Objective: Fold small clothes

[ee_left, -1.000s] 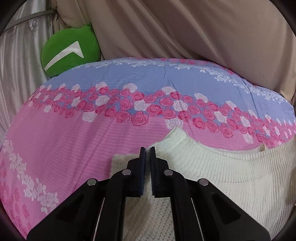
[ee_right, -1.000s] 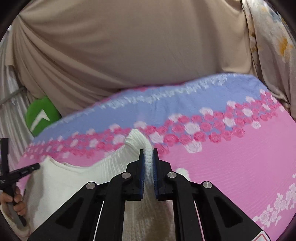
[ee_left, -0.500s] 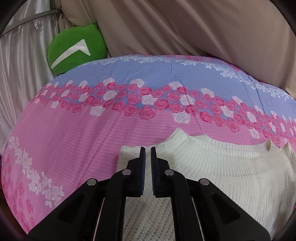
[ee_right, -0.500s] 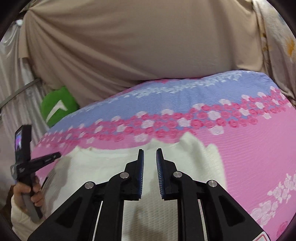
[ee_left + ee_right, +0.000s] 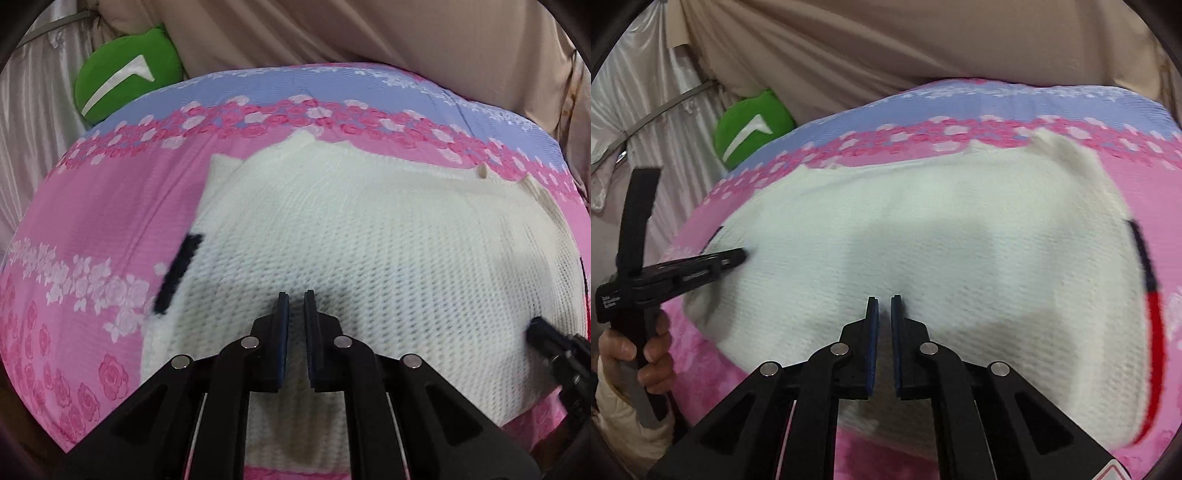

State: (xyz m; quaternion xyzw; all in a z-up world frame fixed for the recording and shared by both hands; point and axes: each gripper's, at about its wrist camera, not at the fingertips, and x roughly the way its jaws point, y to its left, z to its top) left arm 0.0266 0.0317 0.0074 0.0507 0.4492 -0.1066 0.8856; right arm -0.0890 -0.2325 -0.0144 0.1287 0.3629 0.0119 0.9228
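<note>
A cream knit sweater (image 5: 369,240) (image 5: 923,229) lies spread flat on the pink and blue flowered bedsheet (image 5: 92,221). It has a dark stripe (image 5: 181,273) at its left edge and a dark and red stripe (image 5: 1148,295) at its right edge. My left gripper (image 5: 295,295) hovers over the sweater's near left part. Its jaws are opening slightly, with a narrow gap and nothing between them. It also shows in the right wrist view as the left gripper (image 5: 738,254), held by a hand (image 5: 635,350). My right gripper (image 5: 884,299) is shut and empty above the sweater's near middle.
A green cushion (image 5: 125,74) (image 5: 753,125) sits at the bed's far left corner. Beige cloth (image 5: 332,33) hangs behind the bed and a pale shiny drape (image 5: 29,122) to the left. The right gripper's tip (image 5: 546,336) shows at the sweater's right side.
The right gripper let go of the sweater fold it pinched, opened, then shut again. Both grippers drew back toward the near edge, and the sweater now lies flat.
</note>
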